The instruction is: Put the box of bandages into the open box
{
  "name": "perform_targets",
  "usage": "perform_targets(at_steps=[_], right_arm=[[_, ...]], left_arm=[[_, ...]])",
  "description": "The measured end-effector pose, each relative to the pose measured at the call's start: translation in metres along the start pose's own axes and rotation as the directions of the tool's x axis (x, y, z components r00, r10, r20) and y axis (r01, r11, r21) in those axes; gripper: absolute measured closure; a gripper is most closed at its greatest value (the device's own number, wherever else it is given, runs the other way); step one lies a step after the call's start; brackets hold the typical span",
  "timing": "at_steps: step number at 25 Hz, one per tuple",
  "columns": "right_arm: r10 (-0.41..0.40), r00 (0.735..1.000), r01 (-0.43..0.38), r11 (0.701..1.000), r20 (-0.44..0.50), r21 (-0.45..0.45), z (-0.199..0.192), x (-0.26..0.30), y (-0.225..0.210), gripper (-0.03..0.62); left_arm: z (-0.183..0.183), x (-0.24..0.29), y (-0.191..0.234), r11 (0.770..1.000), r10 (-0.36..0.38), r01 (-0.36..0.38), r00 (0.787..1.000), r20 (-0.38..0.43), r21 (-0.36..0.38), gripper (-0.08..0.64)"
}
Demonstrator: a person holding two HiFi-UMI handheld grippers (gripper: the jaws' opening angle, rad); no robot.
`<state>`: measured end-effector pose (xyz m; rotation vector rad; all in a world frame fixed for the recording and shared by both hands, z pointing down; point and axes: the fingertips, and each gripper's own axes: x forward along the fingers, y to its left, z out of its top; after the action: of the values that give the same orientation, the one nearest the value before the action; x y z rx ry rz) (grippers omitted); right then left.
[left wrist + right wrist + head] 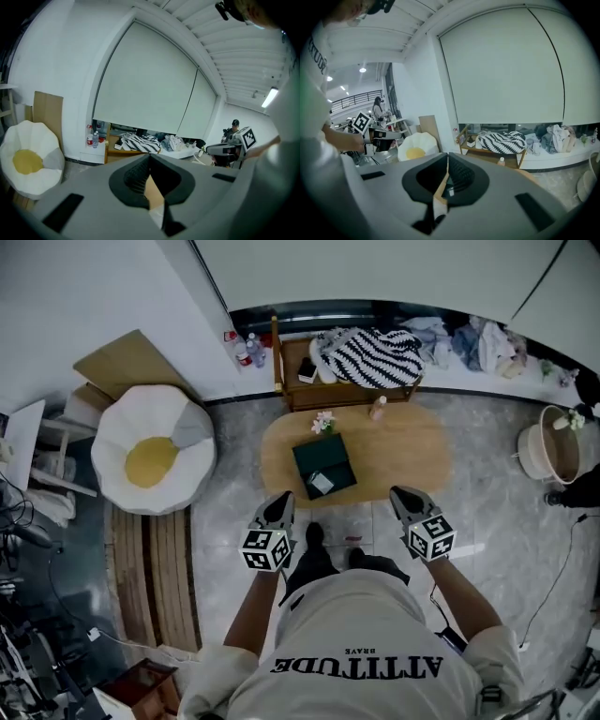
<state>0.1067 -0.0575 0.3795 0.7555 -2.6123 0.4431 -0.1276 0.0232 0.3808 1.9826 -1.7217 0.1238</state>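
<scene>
The left gripper (278,506) and right gripper (405,499) are nearest, held in front of the person. Each is a grey moulded shell carrying a marker cube. In each gripper view the ribbed black pads meet along a thin seam, so both claws are pressed together with nothing pinched. Their bulk hides most of the table from those views, and only a sliver of wood shows through the notch below the pads.

Beyond them an oval table (403,456) of smooth pale wood stands on a mottled grey floor (487,512). On its left part sits the open box (314,457), dark green and square. The box of bandages (322,484) lies inside it at the near side, small, pale and flat, its print too small to read. A sprig of flowers (323,421) stands at the far edge of the open box, and a slim bottle (378,409) near the table's far rim.

To the left is a puffy egg-shaped cushion (150,451), white with a yellow centre. Farther off, a wooden bench (305,397) carries a black-and-white striped cloth (375,357). A round basket (544,451) stands at the right.
</scene>
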Motion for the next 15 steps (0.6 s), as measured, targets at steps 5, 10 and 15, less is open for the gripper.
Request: perform_targets(at_steps=[5,10,15], right_arm=[[0.043,0.999,-0.042,0.999,0.02,-0.017,-0.006,-0.026,-0.006,0.569],[0.087,0.996,-0.086,0.995,0.029,-0.056,-0.019,-0.056,-0.002,0.569],[0.123,0.992,-0.118,0.987,0.035,-0.107,-0.023,-0.077,0.004,0.569]], left_arm=[[-0.008,-0.032,-0.031,0.999,0.049,-0.049,0.998,0.047,-0.013,0.538],[-0.018,-0.061,-0.064,0.997,0.081,-0.082,0.994,0.079,0.0,0.54],[-0.021,-0.084,-0.086,0.994,0.103,-0.105,0.988,0.113,0.011,0.54]])
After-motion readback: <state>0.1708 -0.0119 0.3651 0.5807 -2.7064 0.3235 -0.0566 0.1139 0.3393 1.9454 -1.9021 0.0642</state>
